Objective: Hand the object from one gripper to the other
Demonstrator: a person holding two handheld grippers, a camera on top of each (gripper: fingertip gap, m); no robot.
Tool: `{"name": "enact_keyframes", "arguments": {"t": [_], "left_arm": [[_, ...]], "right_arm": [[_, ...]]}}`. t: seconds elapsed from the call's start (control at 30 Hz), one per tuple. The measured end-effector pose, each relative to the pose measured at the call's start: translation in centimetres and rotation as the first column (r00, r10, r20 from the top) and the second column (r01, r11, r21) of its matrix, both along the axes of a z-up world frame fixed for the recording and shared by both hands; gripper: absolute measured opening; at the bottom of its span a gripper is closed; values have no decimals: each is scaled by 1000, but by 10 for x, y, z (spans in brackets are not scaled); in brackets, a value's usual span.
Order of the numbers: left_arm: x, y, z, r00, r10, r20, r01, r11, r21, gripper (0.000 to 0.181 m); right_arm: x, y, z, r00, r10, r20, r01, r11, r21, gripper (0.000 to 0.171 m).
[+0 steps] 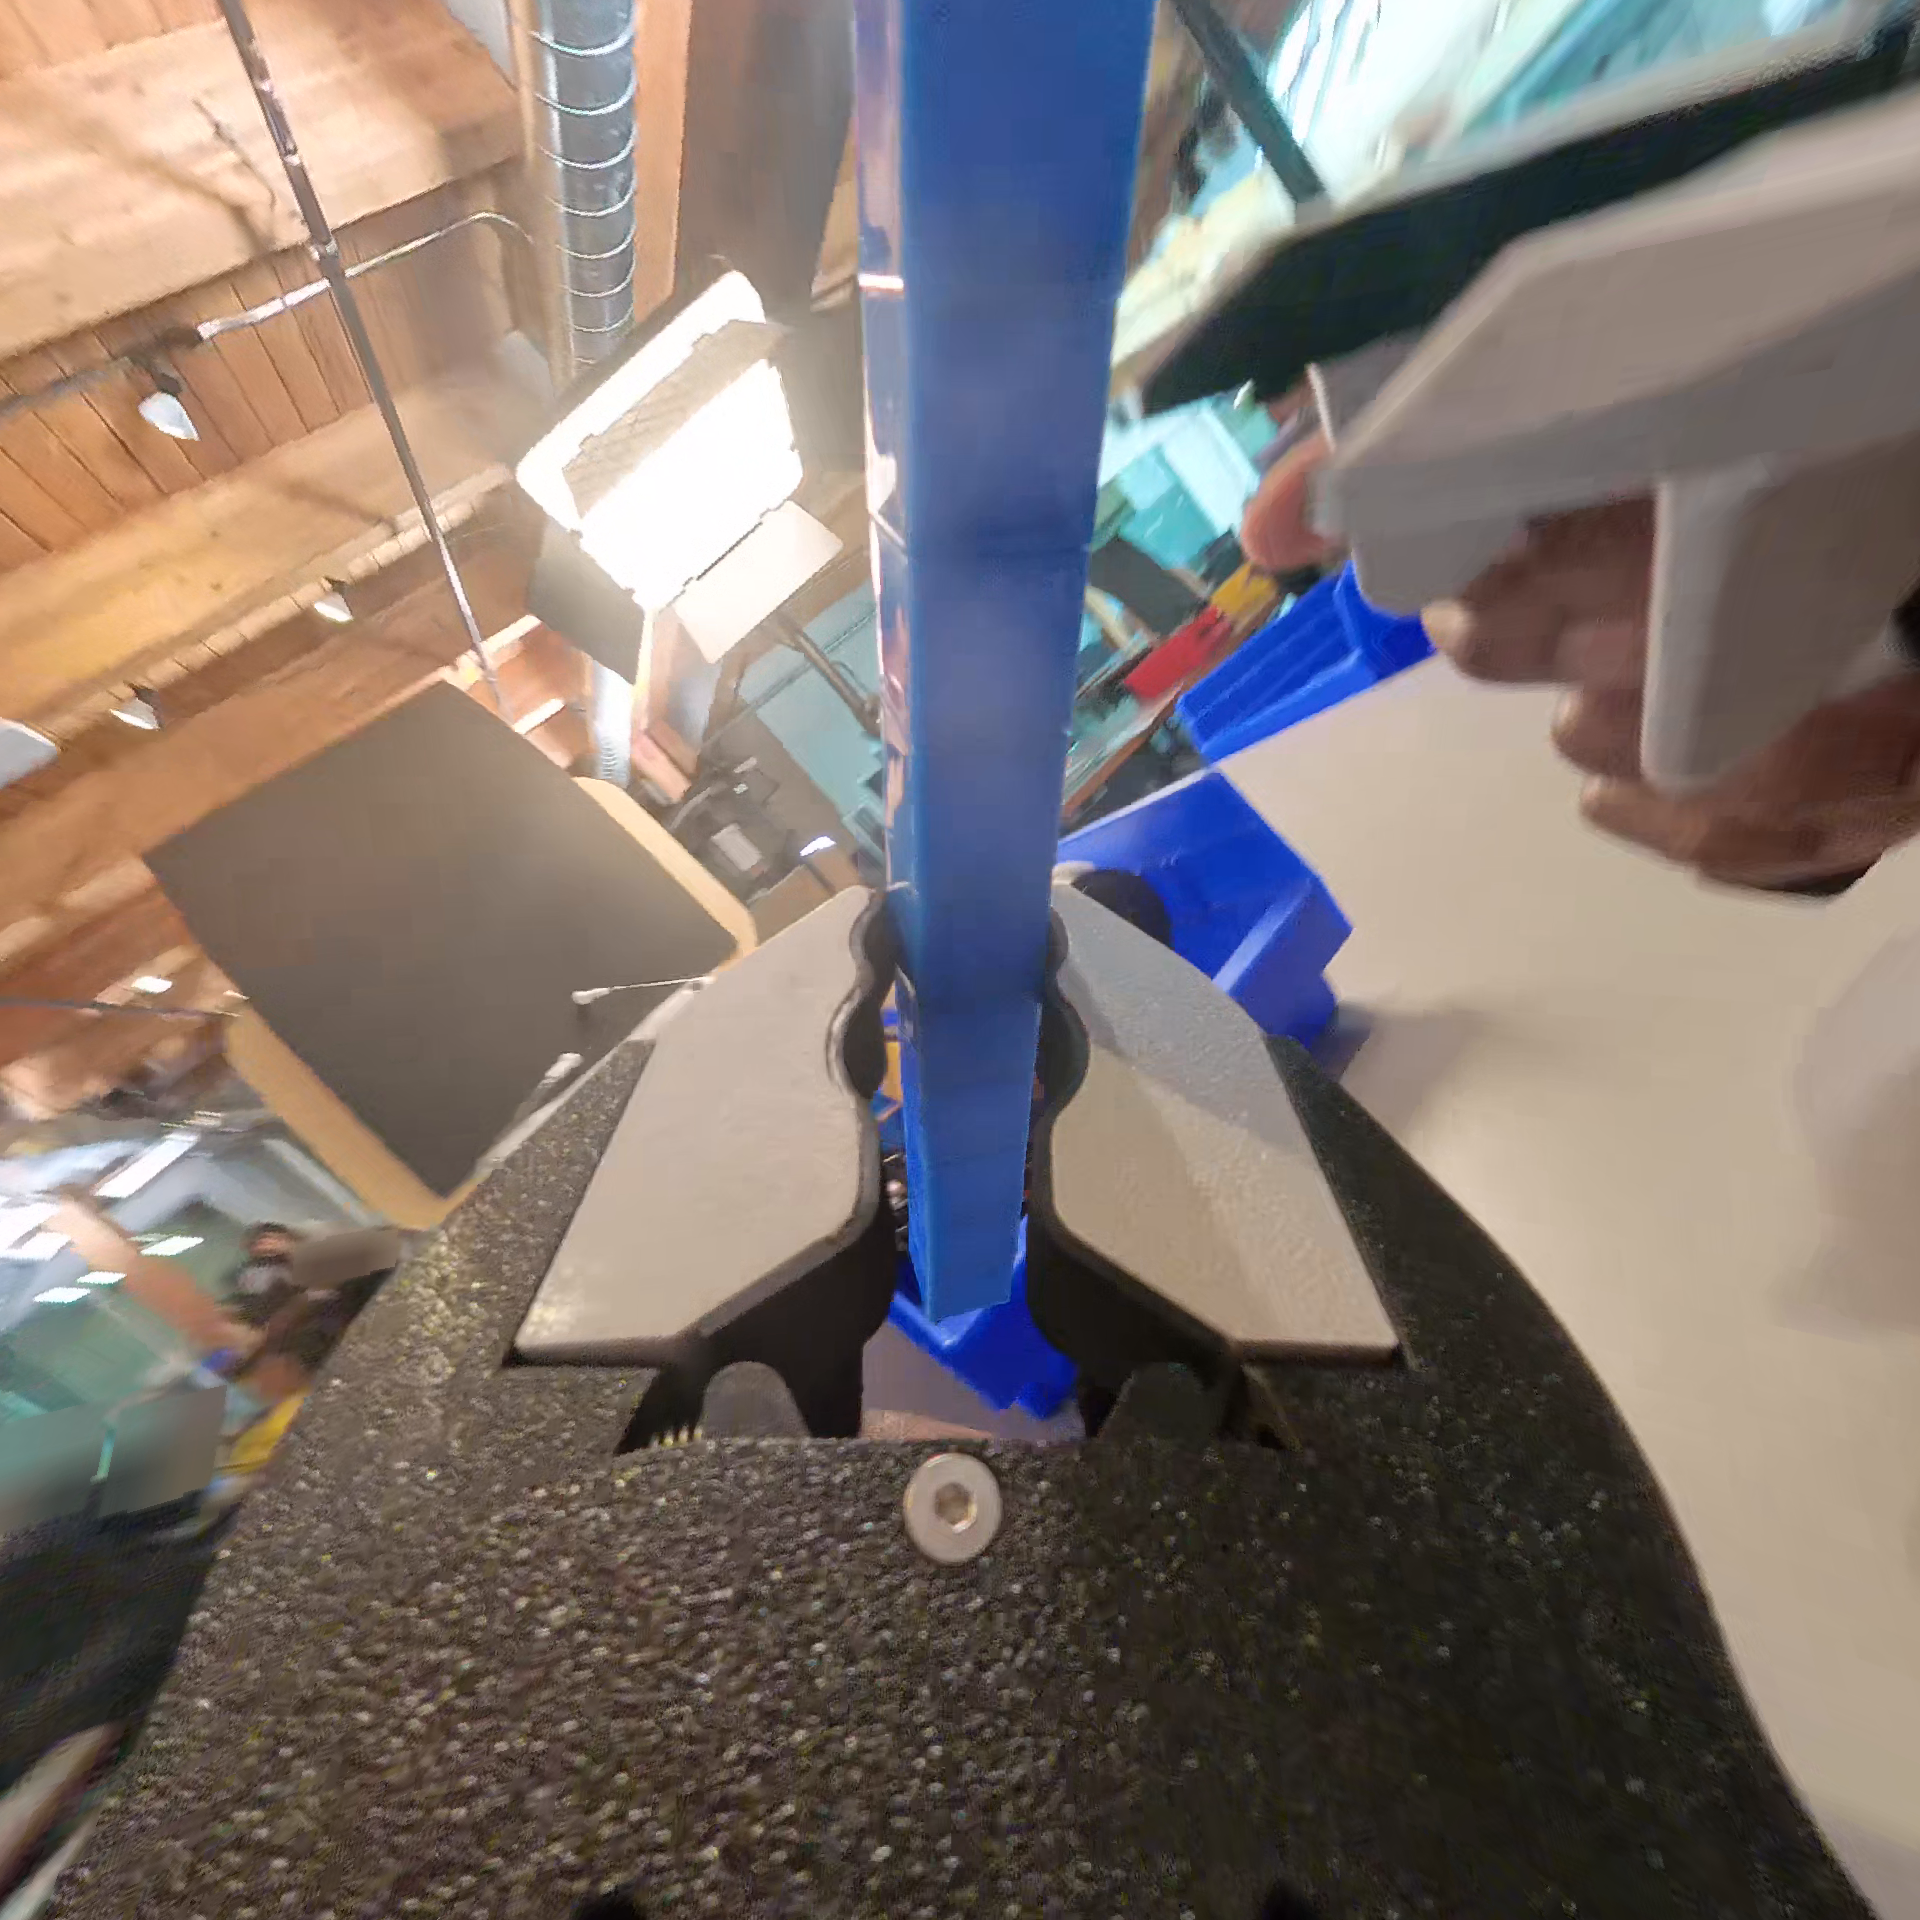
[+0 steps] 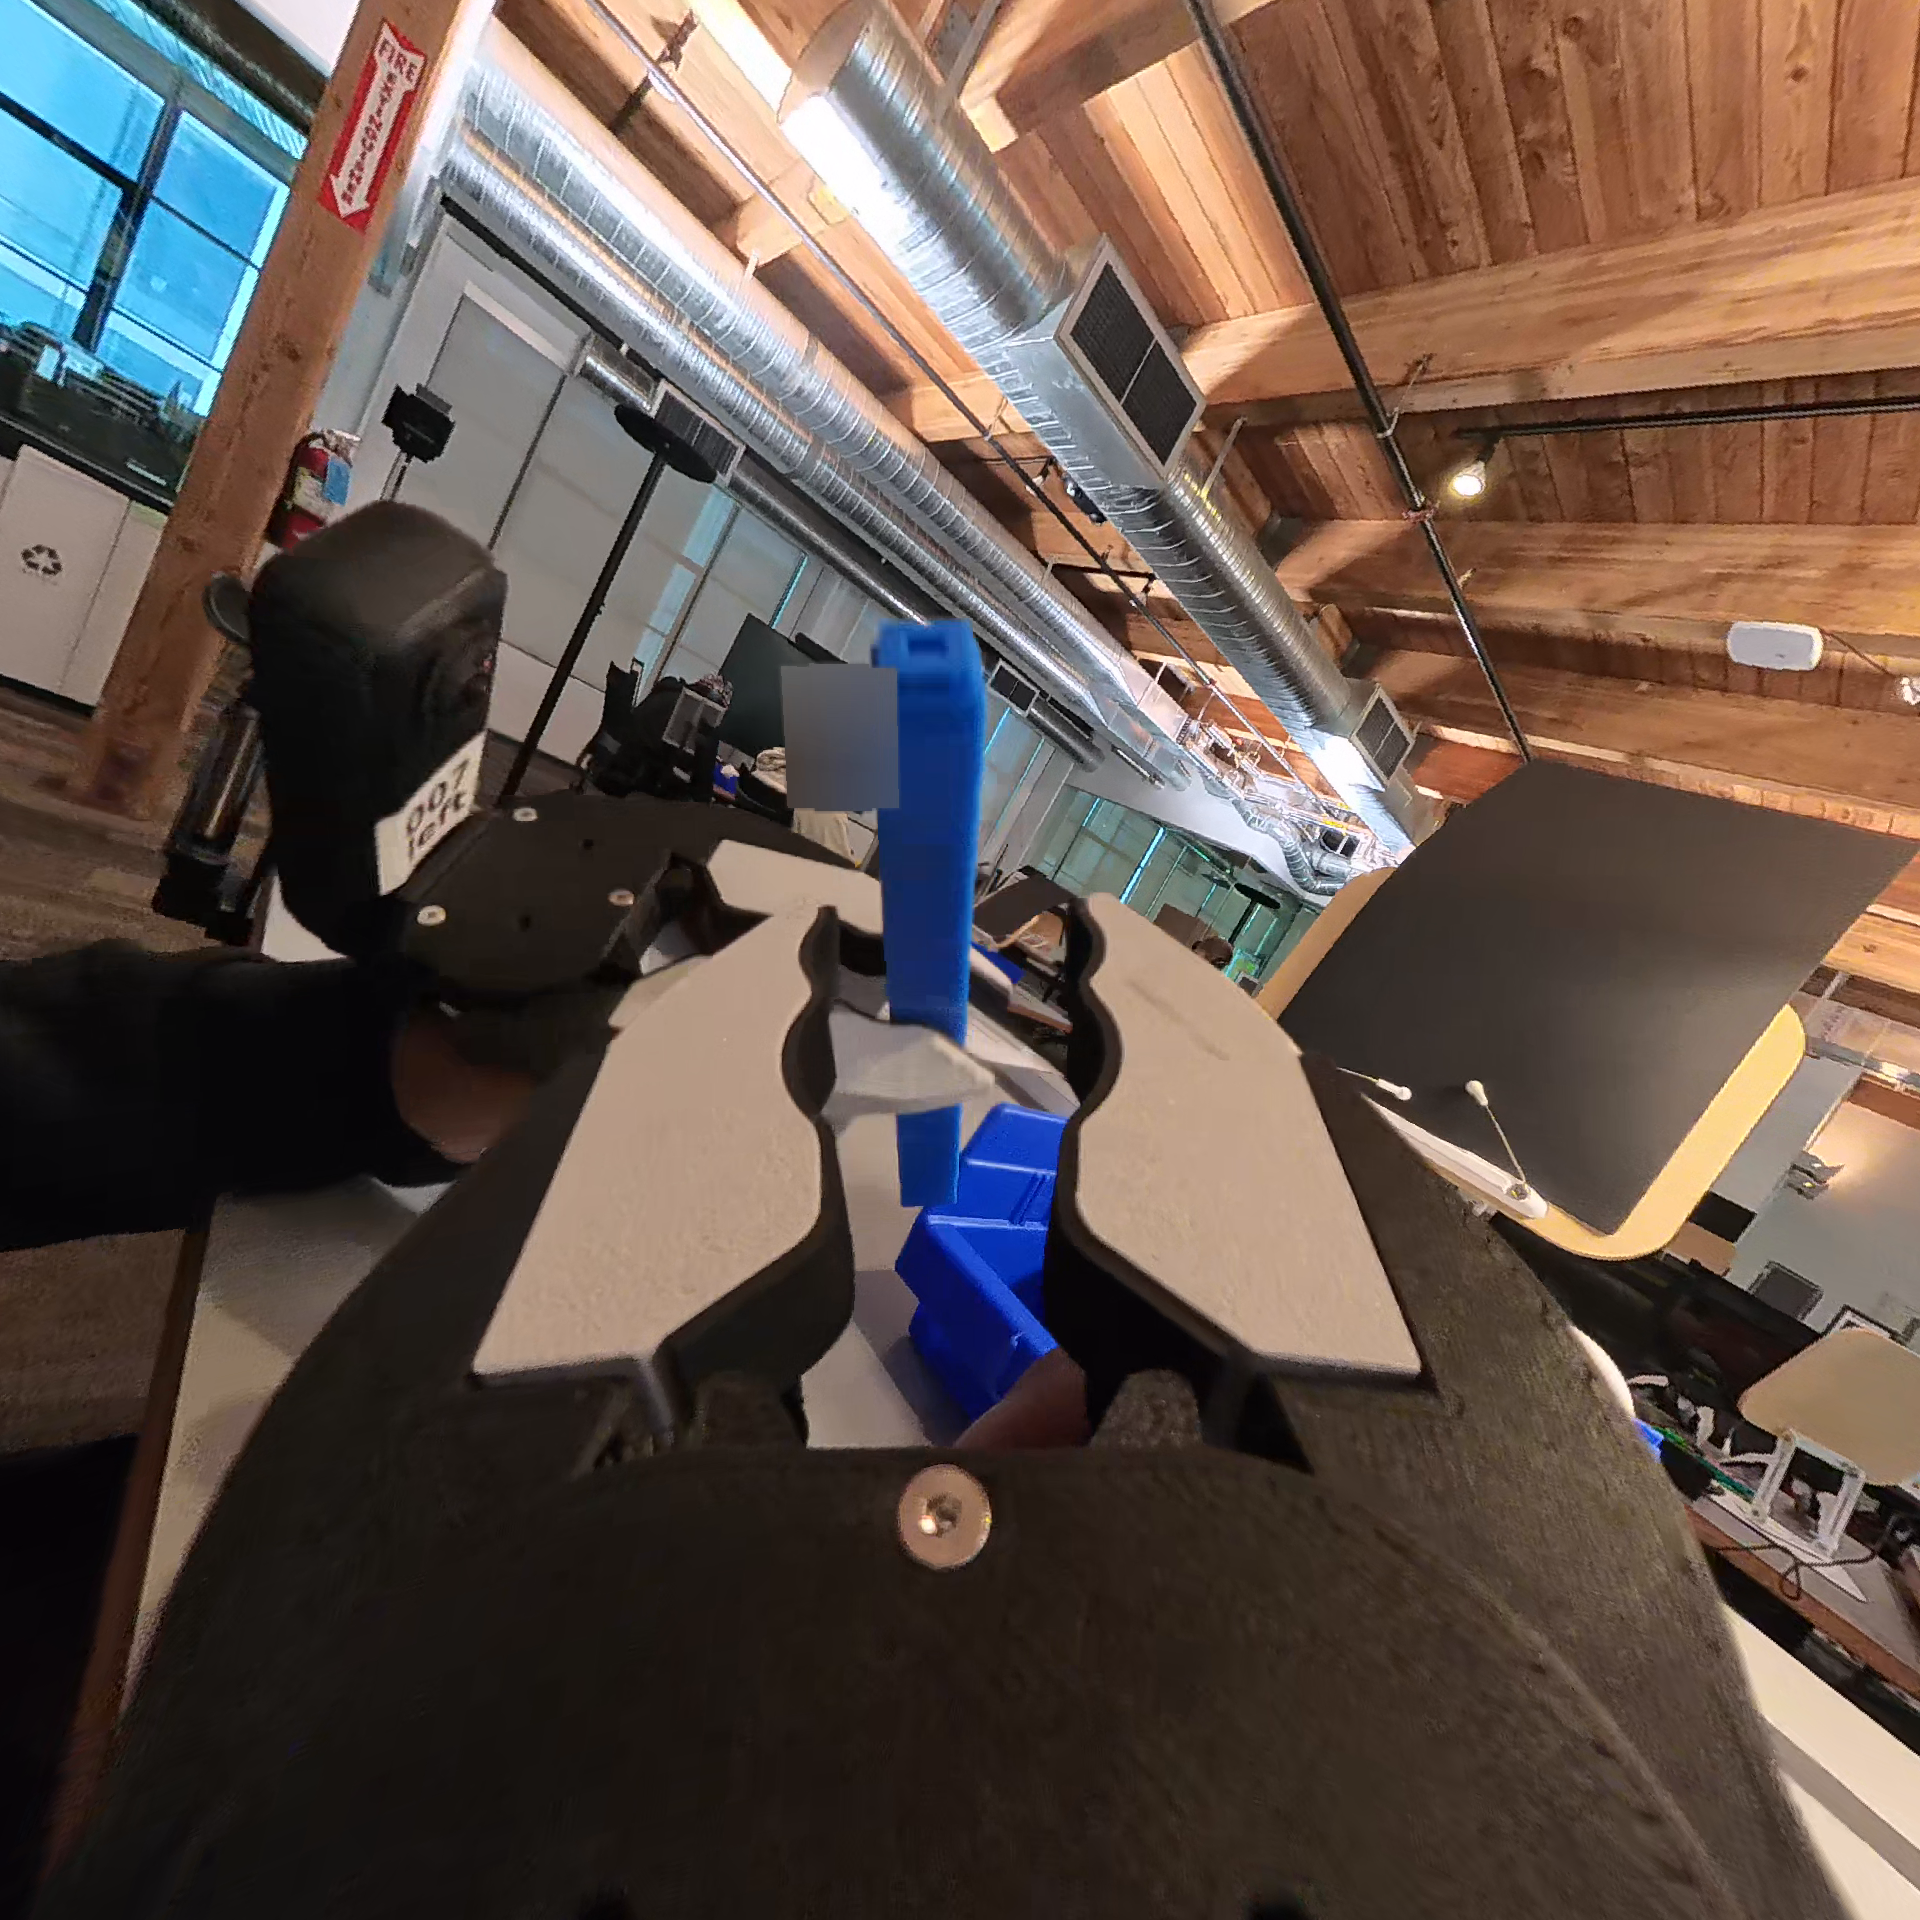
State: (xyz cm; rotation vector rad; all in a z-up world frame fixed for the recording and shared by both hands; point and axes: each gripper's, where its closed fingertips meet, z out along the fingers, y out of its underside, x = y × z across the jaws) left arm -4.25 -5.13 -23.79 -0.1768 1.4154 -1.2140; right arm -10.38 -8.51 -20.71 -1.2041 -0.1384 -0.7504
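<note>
A long blue bar (image 1: 987,520) stands upright. My left gripper (image 1: 971,925) is shut on its lower part, and the bar's bottom end hangs between the fingers. In the right wrist view the bar (image 2: 925,831) rises from the left gripper (image 2: 920,1049), whose black body is at the left. My right gripper (image 2: 951,925) is open and empty, and the bar shows in line with the gap between its fingers. I cannot tell how far the bar is from the pads. The right gripper's grey handle (image 1: 1621,416) and a hand (image 1: 1766,790) show at the upper right of the left wrist view.
Blue bins (image 1: 1226,914) stand on the white table (image 1: 1558,1195) below the bar; one shows in the right wrist view (image 2: 987,1278). A black panel with a wood rim (image 2: 1558,987) stands beyond the table. A bright lamp (image 1: 675,468) hangs farther off. My hands' fingertips stand some 8 cm from each other.
</note>
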Motion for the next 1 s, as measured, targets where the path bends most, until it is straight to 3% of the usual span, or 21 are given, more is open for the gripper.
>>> {"name": "enact_keyframes", "arguments": {"t": [0.1, 0.17, 0.27, 0.4, 0.57, 0.67, 0.73, 0.9, 1.0], "left_arm": [[-9, 2, 11, 980, -180, -81, 161, 968, -194, 26], [-17, 4, 21, 940, -325, -101, 273, 896, -350, 26], [-28, 4, 34, 821, -563, -89, 415, 696, -586, 26], [-30, 17, 46, 691, -722, 36, 454, 395, -799, 26], [-27, 36, 50, 520, -836, 177, 422, 71, -904, 26], [-24, 39, 48, 407, -884, 230, 368, -71, -927, 25], [-23, 35, 45, 345, -910, 230, 330, -112, -937, 25], [-27, 14, 39, 247, -952, 182, 292, -106, -951, 25], [-30, -1, 34, 215, -970, 109, 289, -44, -956, 25]], "right_arm": [[4, 2, -3, 1000, -12, -20, 12, 1000, -18, 44], [10, 7, -10, 998, -49, -27, 47, 997, -65, 44], [18, 16, -24, 993, -116, -18, 112, 981, -159, 47], [20, 23, -34, 987, -158, 27, 160, 961, -224, 50], [20, 19, -26, 975, -202, 91, 215, 960, -179, 50], [20, 18, -25, 964, -229, 136, 251, 953, -172, 51], [19, 21, -27, 957, -235, 167, 265, 946, -186, 52], [13, 25, -28, 938, -250, 242, 298, 936, -186, 50], [10, 21, -24, 934, -250, 256, 295, 943, -152, 23]]}}
